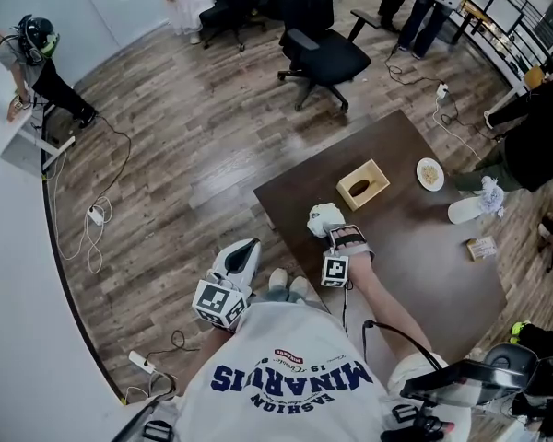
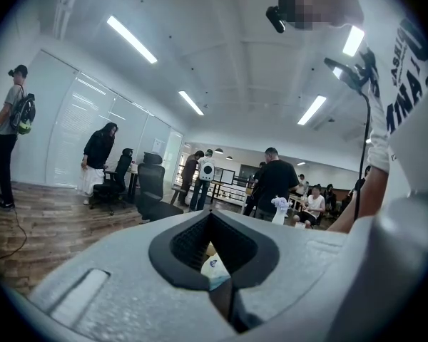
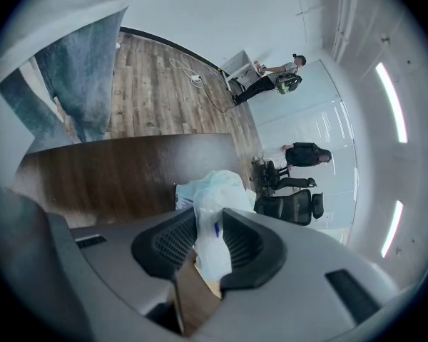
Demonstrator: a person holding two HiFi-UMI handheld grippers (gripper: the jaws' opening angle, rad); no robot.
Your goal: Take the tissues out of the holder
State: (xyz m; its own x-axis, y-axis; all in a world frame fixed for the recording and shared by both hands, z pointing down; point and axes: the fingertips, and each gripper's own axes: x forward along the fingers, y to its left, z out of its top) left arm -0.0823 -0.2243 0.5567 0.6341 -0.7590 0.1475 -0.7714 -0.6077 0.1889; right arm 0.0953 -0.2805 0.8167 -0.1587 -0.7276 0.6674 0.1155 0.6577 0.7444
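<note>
Now the tissues (image 1: 321, 215) are out of the holder (image 1: 363, 184), near the counter's (image 1: 424, 247) left edge.
Right gripper (image 1: 327, 226) has its fingers clamped on the white pack at frame centre, just lower left of the wooden holder. Left gripper (image 1: 247, 250), fingers together with nothing between them, hangs beyond the counter at lower left, over the floor (image 1: 184, 155).

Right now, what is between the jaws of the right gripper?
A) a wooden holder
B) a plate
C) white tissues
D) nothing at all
C: in the right gripper view the white tissues stand pinched between the two pads of the right gripper, while the wooden holder sits apart on the table.
</note>
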